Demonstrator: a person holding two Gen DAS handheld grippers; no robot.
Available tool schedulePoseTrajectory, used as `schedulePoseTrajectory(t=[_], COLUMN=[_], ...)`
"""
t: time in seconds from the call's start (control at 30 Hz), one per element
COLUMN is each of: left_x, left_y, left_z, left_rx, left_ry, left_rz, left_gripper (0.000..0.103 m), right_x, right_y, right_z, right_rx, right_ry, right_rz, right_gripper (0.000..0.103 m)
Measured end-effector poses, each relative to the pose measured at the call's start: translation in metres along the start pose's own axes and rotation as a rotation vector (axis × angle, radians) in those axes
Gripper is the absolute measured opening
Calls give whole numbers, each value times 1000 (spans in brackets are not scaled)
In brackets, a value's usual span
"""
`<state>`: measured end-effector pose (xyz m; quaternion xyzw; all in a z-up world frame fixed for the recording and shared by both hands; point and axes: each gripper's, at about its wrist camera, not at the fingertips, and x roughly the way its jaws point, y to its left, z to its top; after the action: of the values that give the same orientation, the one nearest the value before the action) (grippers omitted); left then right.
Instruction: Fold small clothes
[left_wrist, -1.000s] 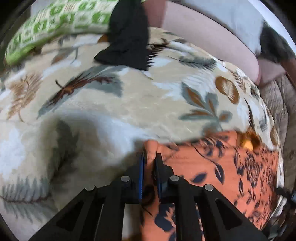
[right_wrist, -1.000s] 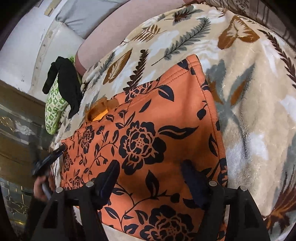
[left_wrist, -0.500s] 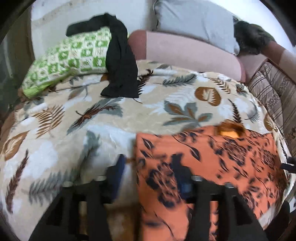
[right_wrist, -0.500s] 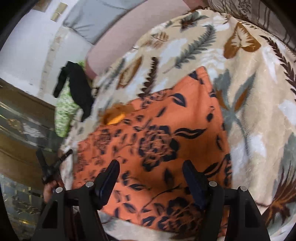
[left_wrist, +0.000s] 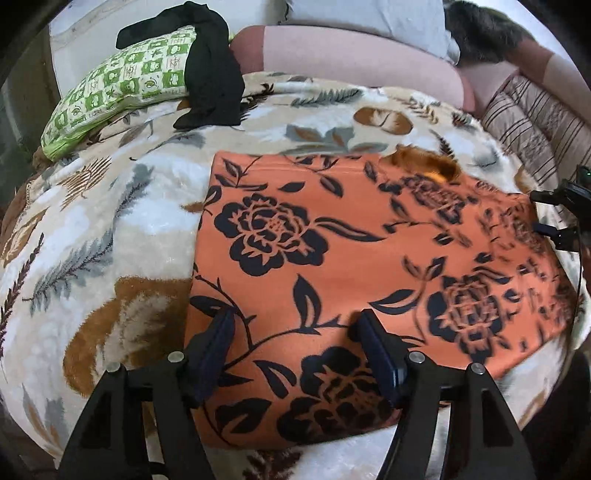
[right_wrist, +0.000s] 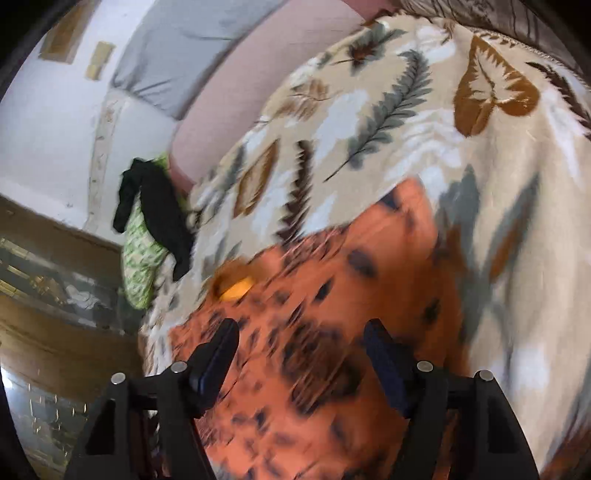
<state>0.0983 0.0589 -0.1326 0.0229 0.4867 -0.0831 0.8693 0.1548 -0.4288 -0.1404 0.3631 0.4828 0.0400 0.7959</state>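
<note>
Covering the bed, one cream blanket (left_wrist: 122, 206) printed with feathers and leaves is serving as the surface for everything else. One orange garment (left_wrist: 332, 258) with black roses is lying flat and roughly rectangular on the blanket, toward its near edge, with a small darker orange tab (left_wrist: 424, 164) showing at its far edge. Beyond the blanket, one pink bolster (left_wrist: 362, 62) is lying across the head of the bed, with one grey pillow (left_wrist: 369, 14) behind it. One green-and-white checked pillow (left_wrist: 122, 85) is resting at the blanket's far left corner, and one black garment (left_wrist: 212, 74) is draped over it.

Two grippers are hanging over the orange garment. The left gripper (left_wrist: 295, 339) is holding its fingers wide apart above the garment's near left part, gripping nothing. The right gripper (right_wrist: 301, 347) is likewise spread wide and empty over the garment's right side.

Only the left wrist view is showing the striped brown cushion (left_wrist: 532, 125) to the right of the blanket and the right gripper's tip at the garment's right edge. Only the right wrist view, blurred, is showing the white wall (right_wrist: 48, 122) and a brown wooden panel (right_wrist: 48, 354) left of the blanket.
</note>
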Motion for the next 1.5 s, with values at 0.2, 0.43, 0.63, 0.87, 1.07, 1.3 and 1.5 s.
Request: schedulePoseTrajectory(t=[0.2,0.43,0.63,0.87,1.07,1.3,1.5], left_x=[-9,-11,-22,-44,-70,-95,-125], left_y=[1,0,-1,-7,-14,-50,-80], left_z=[4,2,4,7,14,25,33], left_rx=[-9,-29,-55,-58,-63,10,45], left_ry=[-19,0,-26,-57,-105,-148,-200], left_rz=[-4,31,49,50,39,5,0], left_gripper=[70,70,71,71,72,72,75], right_x=[-18,15,-36,-39,-32,-12,-32], right_y=[-3,-16,39,59,54,47,63], right_z=[5,31,-9,-113,-126,-110,-104], right_rx=[76,133,-52,-140,-108,-136,-141], right_ry=[-55,-47,-84,51,51,14,-36], right_rz=[115,37,50,94,18,-32,82], right_gripper=[75,75,76,78,79,86,85])
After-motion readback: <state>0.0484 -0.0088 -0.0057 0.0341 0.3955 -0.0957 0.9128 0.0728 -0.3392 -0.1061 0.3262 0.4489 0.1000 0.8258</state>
